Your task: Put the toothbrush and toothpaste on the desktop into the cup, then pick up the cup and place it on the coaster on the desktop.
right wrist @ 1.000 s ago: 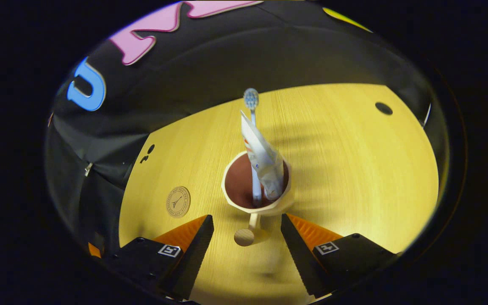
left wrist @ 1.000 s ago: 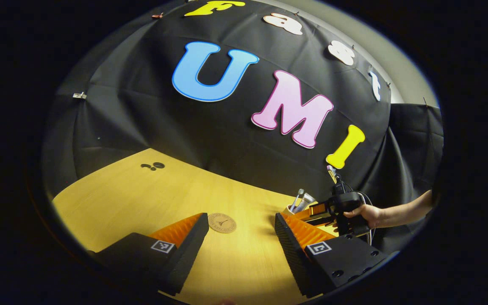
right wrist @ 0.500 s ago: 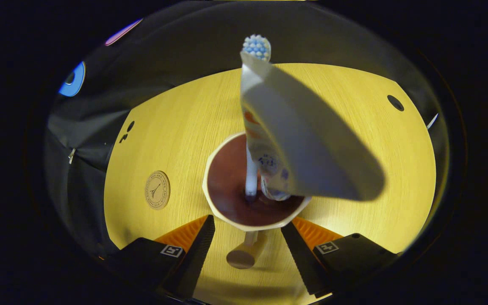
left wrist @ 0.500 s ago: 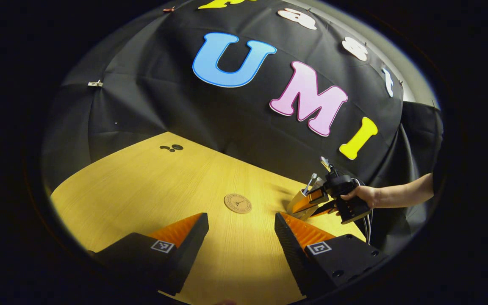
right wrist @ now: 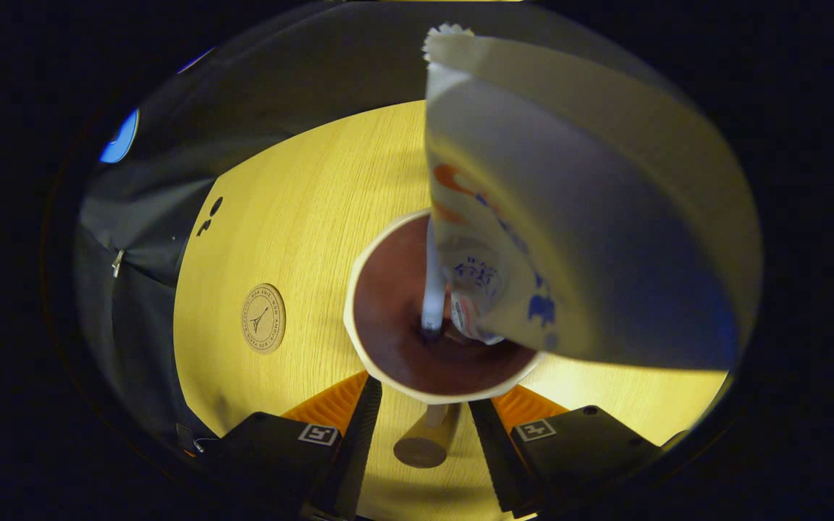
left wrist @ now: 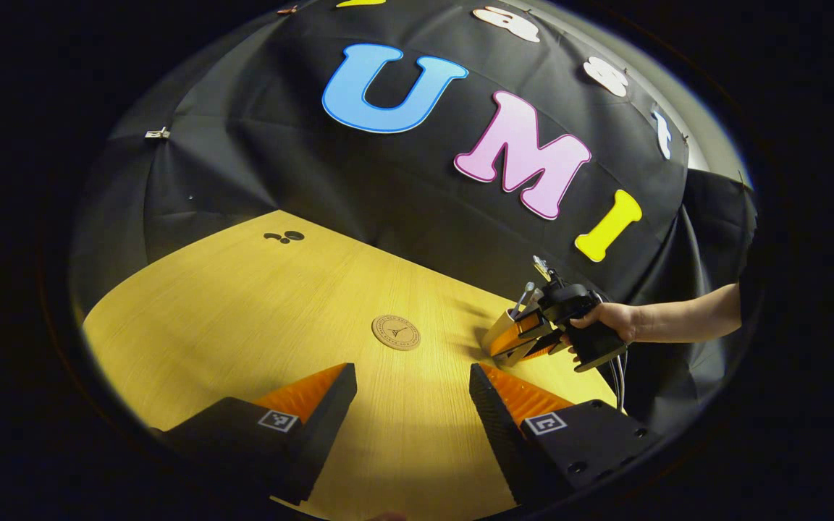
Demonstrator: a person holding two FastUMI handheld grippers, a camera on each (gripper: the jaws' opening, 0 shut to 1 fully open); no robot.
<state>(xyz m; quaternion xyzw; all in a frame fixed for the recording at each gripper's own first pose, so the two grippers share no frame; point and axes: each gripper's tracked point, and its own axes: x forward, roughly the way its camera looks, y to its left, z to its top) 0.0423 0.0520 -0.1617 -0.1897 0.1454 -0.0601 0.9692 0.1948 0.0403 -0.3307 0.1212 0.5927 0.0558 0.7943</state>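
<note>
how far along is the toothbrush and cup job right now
Done: the toothbrush and toothpaste both stand in the cup. In hand: the right gripper has its fingers around the cup's handle, though a firm clamp can't be confirmed. The left gripper is open, holding nothing. Left: carry the cup onto the coaster, which lies bare on the desktop.
</note>
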